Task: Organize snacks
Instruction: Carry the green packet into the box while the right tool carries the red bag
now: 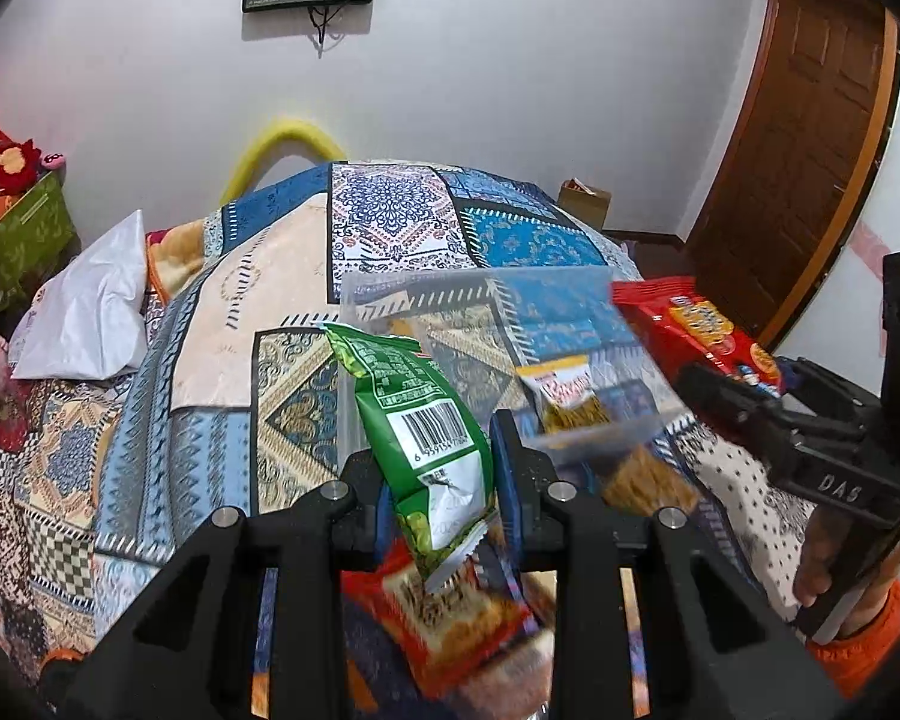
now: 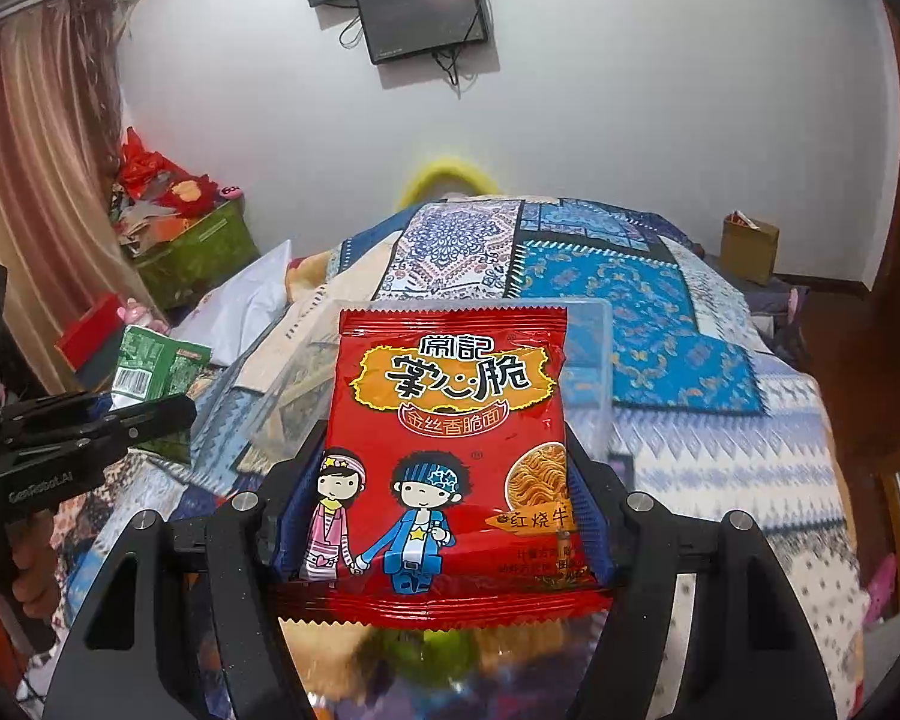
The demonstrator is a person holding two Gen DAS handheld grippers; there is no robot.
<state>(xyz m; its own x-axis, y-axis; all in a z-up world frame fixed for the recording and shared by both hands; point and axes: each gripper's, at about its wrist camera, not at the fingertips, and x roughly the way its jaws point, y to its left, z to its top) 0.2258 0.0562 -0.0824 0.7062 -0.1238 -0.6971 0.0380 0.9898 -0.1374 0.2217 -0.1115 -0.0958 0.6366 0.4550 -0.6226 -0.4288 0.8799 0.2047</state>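
A: Where's the clear bin (image 2: 594,354)?
B: On the bed (image 2: 690,324), behind the noodle packet (image 2: 450,450).
A: And the pea packet (image 2: 156,366)?
B: Left of it; pillow (image 1: 90,306) further left.

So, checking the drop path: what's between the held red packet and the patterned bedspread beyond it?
A clear plastic container stands right behind the red packet, seen in the right wrist view.

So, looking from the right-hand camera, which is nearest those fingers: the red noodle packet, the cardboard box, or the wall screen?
1. Red noodle packet: gripped between the fingers.
2. Cardboard box: beyond the bed's far right corner.
3. Wall screen: high on the far wall.
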